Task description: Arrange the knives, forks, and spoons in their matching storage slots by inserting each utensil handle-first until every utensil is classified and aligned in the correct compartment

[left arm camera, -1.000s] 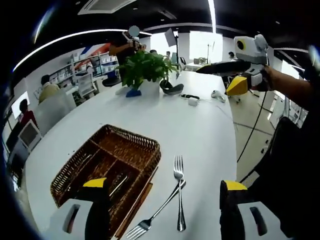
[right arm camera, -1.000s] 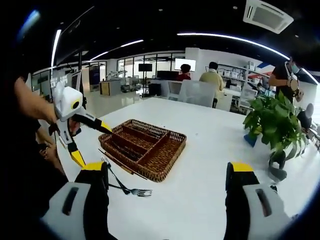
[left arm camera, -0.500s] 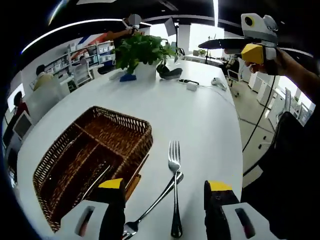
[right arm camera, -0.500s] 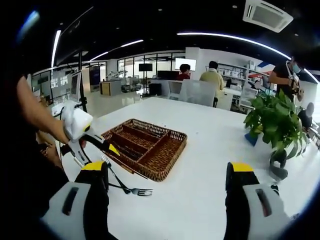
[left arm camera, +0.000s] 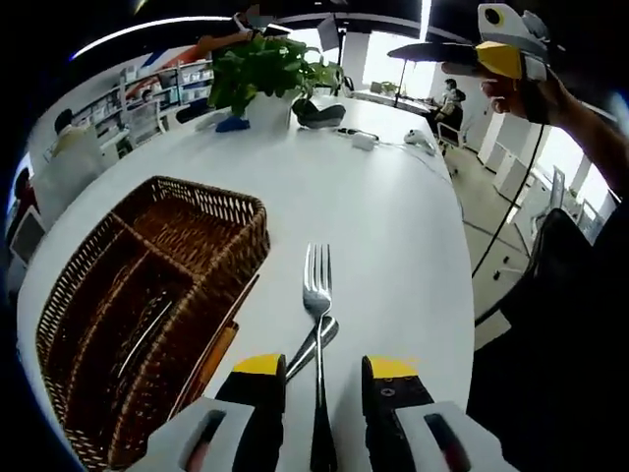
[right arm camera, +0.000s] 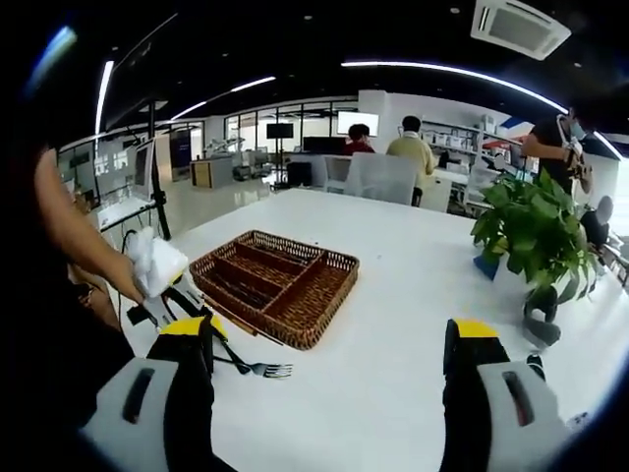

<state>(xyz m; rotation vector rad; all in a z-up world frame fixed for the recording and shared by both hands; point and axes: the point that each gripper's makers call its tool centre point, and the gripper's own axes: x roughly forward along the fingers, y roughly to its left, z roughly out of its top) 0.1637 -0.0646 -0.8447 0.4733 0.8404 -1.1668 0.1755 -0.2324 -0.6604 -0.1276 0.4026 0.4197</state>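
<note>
Left tool [left arm camera: 319, 379], part-open, straddling silver metal fork [left arm camera: 316, 295] at lower centre, poised to grasp for brown wicker tray [left arm camera: 187, 221].

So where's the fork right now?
In the left gripper view the fork lies on the white table, just right of the wicker tray, its handle between the left gripper jaws and crossing a second utensil.

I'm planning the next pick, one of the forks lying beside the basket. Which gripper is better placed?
Left. Its jaws straddle the handle of a fork lying beside the basket. The right gripper is held up, open, away from the forks.
</note>
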